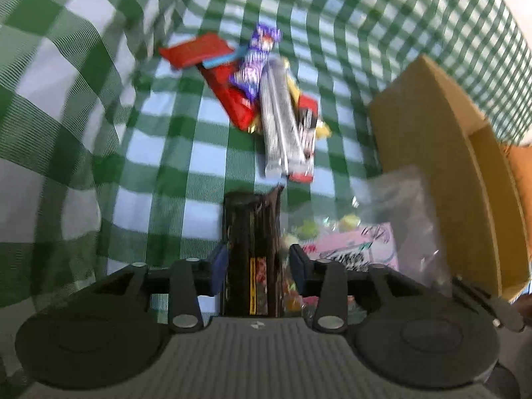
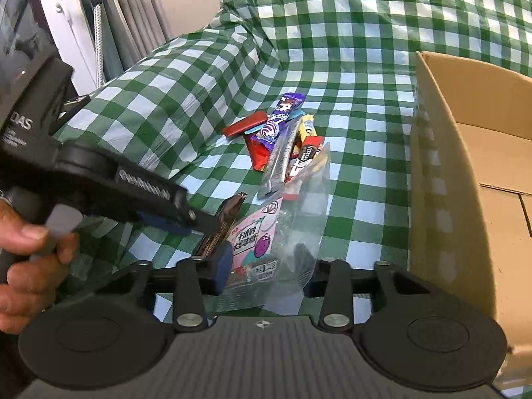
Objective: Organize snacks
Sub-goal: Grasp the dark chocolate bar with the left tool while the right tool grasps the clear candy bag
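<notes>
My left gripper [image 1: 257,262] is shut on a dark brown snack bar [image 1: 252,232], held above the checked cloth; it also shows in the right wrist view [image 2: 202,224] with the bar [image 2: 221,222] sticking out. My right gripper [image 2: 266,272] is open around a clear candy bag with a pink label [image 2: 262,242], which also shows in the left wrist view [image 1: 362,242]. A pile of snacks lies ahead: a silver packet [image 1: 279,123], a purple packet [image 1: 256,60], red packets [image 1: 229,89]. The pile also shows in the right wrist view [image 2: 282,139].
An open cardboard box [image 2: 472,179] stands at the right, its near wall close to the candy bag; it also shows in the left wrist view [image 1: 442,153]. A green-and-white checked cloth [image 2: 186,93] covers the surface. Curtains and a dark appliance stand far left.
</notes>
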Motion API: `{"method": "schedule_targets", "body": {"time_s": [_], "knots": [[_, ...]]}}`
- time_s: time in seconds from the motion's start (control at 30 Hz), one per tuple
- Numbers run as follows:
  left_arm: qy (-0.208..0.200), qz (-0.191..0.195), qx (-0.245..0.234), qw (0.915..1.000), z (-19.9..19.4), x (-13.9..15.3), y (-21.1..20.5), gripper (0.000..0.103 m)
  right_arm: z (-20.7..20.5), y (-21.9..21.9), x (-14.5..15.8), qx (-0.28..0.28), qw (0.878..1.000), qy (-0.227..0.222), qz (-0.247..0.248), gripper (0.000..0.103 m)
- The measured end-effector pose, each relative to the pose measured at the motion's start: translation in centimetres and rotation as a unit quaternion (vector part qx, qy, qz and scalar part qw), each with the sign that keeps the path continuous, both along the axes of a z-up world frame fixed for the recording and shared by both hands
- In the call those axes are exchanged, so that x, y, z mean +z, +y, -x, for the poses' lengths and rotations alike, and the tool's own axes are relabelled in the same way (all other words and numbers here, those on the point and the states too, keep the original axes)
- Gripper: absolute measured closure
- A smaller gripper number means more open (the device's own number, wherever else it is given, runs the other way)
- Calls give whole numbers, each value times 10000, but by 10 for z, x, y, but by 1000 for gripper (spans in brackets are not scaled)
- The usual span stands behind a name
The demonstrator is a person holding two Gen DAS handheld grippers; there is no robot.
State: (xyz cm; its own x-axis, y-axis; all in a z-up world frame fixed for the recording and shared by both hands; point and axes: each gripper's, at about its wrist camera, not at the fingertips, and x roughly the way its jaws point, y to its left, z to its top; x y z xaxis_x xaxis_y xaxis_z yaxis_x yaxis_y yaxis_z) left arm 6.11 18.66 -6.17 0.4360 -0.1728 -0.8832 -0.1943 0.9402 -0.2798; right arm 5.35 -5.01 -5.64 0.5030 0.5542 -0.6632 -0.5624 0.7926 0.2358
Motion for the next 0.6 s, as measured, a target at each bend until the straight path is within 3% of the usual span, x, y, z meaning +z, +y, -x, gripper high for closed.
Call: {"method": "schedule_targets", "body": {"time_s": [0.1, 0.37, 0.4, 0.47, 0.6], "knots": [[147, -156, -24, 9998, -2, -6, -2, 47, -2, 1, -3, -39, 10000, 39, 61, 66], [271, -167, 92, 9994, -2, -11, 2, 47, -5, 0, -5, -133, 9999, 41, 76, 67], [286, -161, 106, 9994, -1, -11, 2, 48, -6, 0, -5, -140, 9999, 40, 75, 67], [314, -144, 113, 9993, 0, -11, -2, 62, -6, -1, -5, -148, 9999, 42, 73, 69], [250, -337, 14, 9991, 2, -9, -10, 63, -5, 0, -4, -164, 9999, -2, 46, 76]]}}
